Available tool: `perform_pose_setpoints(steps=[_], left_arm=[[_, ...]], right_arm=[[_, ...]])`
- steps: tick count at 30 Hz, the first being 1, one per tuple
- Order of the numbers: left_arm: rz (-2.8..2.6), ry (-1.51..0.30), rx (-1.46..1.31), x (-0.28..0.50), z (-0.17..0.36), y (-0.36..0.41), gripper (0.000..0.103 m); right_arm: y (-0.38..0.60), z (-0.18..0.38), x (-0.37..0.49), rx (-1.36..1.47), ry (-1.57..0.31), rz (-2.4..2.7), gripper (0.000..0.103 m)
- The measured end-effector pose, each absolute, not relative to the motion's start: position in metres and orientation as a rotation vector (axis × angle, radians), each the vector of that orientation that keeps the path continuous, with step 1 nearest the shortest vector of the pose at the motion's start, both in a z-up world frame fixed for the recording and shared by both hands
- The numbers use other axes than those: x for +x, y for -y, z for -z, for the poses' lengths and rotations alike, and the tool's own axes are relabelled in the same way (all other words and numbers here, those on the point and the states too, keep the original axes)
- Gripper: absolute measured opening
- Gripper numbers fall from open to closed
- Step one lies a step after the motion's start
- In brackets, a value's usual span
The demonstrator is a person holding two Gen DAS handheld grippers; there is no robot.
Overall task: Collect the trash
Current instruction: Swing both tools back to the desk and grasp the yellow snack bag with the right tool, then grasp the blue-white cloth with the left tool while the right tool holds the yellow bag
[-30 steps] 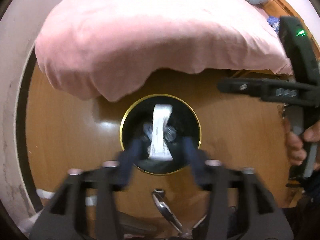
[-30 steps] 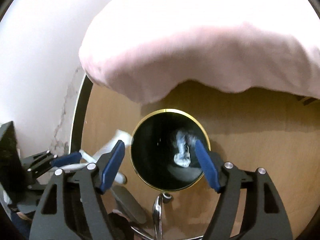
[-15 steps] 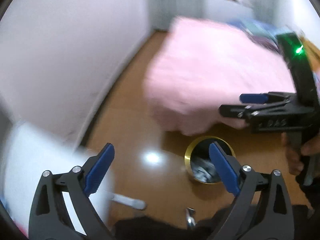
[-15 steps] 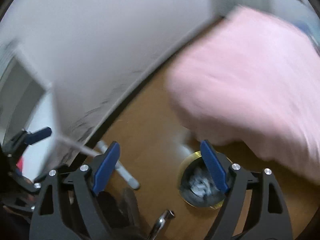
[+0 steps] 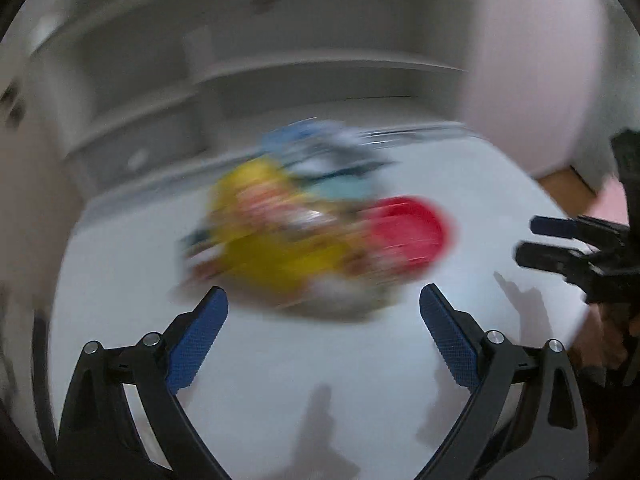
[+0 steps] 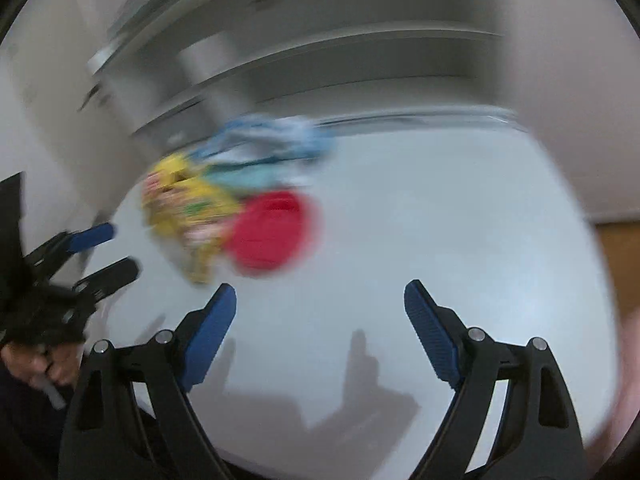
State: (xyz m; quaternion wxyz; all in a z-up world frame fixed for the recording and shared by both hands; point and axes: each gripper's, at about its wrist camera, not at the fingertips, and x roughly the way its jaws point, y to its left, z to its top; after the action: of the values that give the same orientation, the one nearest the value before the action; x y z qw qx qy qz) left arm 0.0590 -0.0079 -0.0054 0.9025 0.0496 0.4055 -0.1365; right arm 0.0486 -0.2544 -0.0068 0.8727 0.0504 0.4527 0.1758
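Left gripper [image 5: 322,304]: spread wide, gripping nothing, hovering over white worktop [image 5: 280,360]
Right gripper [image 6: 320,300]: likewise spread and holding nothing
Trash [image 5: 304,236]: blurred heap lying mid-worktop ahead of both grippers; yellow wrapper [image 5: 272,256], red round piece [image 5: 408,232], blue scraps [image 5: 320,148] touching
Shelves [image 5: 280,80]: grey, standing behind the worktop
Right view alone is showing wooden floor [image 6: 618,264]; each view is catching the other gripper at its edge
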Motion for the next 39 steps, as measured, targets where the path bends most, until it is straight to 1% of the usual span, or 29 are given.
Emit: perform_pose_setpoints(steps=[3,6,13,15,16,17,20,28,34,39], left_arm=[[0.204,-0.861,0.058,0.067,0.016,-0.038,0.094],[0.169,-0.874,0.035,0.070,0.020,-0.069,0.094],[0.206,-0.852,0.091,0.066,0.021,-0.082,0.094],[0.222,-0.852,0.099,0.068,0.021,-0.083,0.094],[0.227,-0.856,0.102,0.079,0.025,-0.077,0.094],[0.233,-0.855,0.100,0.084,0.024,-0.078,0.094],[0.261,-0.854,0.067,0.095,0.021,-0.079,0.094],[0.373,-0.834,0.124,0.131,0.020,-0.052,0.094],[0.376,-0.896,0.189,0.164,0.040,-0.032,0.093],[0.385,-0.822,0.191,0.146,0.008,-0.020,0.092]], right_arm=[[0.210,0.006,0.071,0.003,-0.967,-0.456,0.087],[0.168,0.014,0.102,-0.069,-0.992,-0.500,0.088],[0.120,0.032,0.134,-0.171,-1.062,-0.547,0.088],[0.113,0.034,0.134,-0.206,-1.050,-0.541,0.081],[0.113,0.030,0.132,-0.189,-1.038,-0.550,0.071],[0.116,0.025,0.130,-0.177,-1.027,-0.552,0.062],[0.128,0.005,0.122,-0.123,-0.975,-0.556,0.056],[0.207,-0.037,0.094,0.137,-0.926,-0.533,0.058],[0.243,-0.038,0.072,0.215,-0.920,-0.497,0.060],[0.260,-0.036,0.070,0.372,-0.923,-0.578,0.060]])
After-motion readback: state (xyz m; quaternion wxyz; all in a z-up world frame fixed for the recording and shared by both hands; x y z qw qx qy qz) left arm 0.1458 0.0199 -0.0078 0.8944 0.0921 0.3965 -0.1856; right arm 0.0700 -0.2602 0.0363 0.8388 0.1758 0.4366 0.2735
